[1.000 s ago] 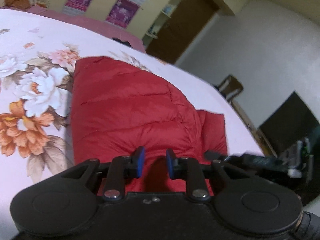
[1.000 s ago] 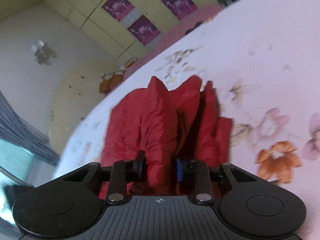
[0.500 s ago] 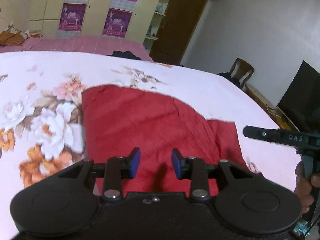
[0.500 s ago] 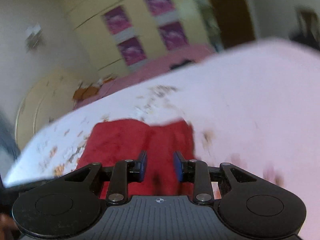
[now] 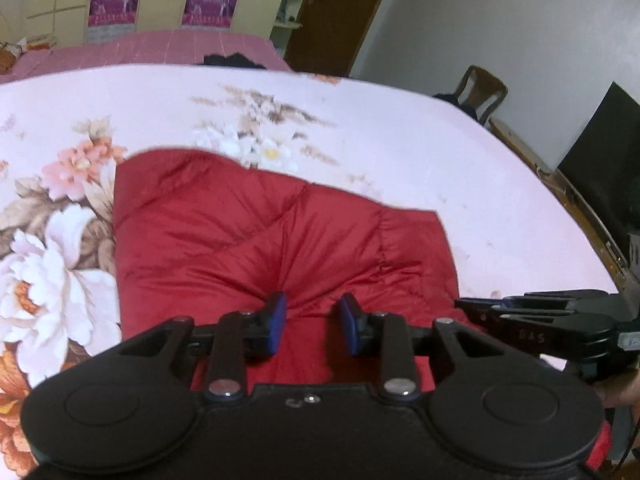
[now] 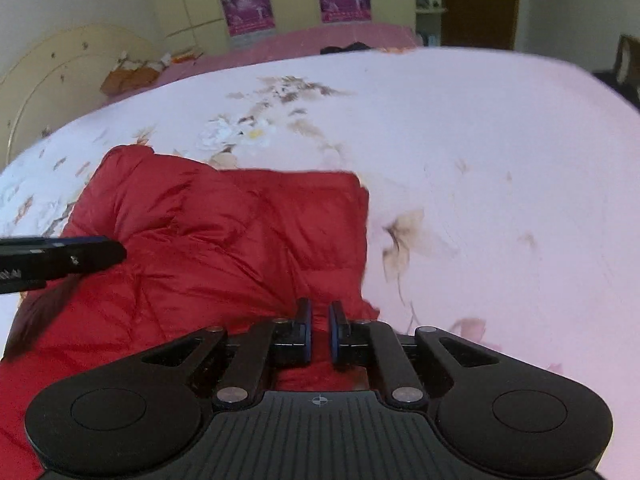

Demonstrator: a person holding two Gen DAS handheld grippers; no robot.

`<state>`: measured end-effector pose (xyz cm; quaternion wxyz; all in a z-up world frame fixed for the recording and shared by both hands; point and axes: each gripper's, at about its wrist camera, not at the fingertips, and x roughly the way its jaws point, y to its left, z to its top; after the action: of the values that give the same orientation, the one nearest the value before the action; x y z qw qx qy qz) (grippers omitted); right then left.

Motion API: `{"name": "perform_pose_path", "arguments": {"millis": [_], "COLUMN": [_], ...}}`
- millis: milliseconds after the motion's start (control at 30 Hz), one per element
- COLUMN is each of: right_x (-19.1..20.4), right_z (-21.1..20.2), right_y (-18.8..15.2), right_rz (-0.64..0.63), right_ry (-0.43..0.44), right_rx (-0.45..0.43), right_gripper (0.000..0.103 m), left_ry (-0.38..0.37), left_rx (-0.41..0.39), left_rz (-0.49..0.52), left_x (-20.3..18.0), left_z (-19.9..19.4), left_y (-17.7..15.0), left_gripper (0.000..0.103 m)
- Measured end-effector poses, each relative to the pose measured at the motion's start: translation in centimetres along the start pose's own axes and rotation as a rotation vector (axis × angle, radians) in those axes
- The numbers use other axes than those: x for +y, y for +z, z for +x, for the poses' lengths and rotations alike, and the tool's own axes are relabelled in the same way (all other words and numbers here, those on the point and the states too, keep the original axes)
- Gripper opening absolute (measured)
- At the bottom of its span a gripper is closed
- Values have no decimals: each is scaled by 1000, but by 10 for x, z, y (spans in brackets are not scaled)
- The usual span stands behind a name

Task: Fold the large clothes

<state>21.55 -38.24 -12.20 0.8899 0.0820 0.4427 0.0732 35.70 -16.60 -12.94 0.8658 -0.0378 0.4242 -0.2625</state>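
A red padded jacket (image 5: 256,240) lies folded flat on the floral bedsheet (image 5: 400,152). My left gripper (image 5: 312,328) hovers low over its near part. Its blue pads stand apart, and the red cloth lies below them, not pinched. In the right wrist view the jacket (image 6: 224,232) fills the left half. My right gripper (image 6: 320,332) sits at its near right edge. Its jaws are closing to a narrow slit, with red cloth in the slit and creases running toward the pads. Each gripper shows in the other's view: the right gripper (image 5: 540,320) and the left gripper (image 6: 60,256).
A pink bed (image 5: 160,46) and cupboards with purple posters (image 6: 248,6) lie beyond the sheet. A wooden chair (image 5: 480,92), a dark screen (image 5: 600,168) and a wooden ledge stand to the right. A brown door (image 6: 480,4) is at the back.
The right gripper let go of the raised thick fold it held, the jacket dropped flat, and the jaws narrowed at the near edge. The left pads spread wider and the left view swung right.
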Motion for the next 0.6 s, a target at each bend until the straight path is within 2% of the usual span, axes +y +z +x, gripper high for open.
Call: {"name": "perform_pose_path", "arguments": {"millis": [100,233,367,600], "right_x": [-5,1,1,21], "right_z": [3,3,-29,-82], "right_y": [1,10,13,4], "right_rz": [33,15,29,-34], "right_ry": [10,0,31,140], "right_rx": [6,10,-51,-123], "right_gripper": [8,8,8,8], "left_ry": [15,50,95,97], "left_rx": [18,22,2,-50], "left_rz": [6,44,77,96], "left_x": [-1,-10,-20,-37], "left_z": [4,1,-16,-51], "left_y": [-1,-1,-2,-11], "left_gripper": [30,30,34,34]}}
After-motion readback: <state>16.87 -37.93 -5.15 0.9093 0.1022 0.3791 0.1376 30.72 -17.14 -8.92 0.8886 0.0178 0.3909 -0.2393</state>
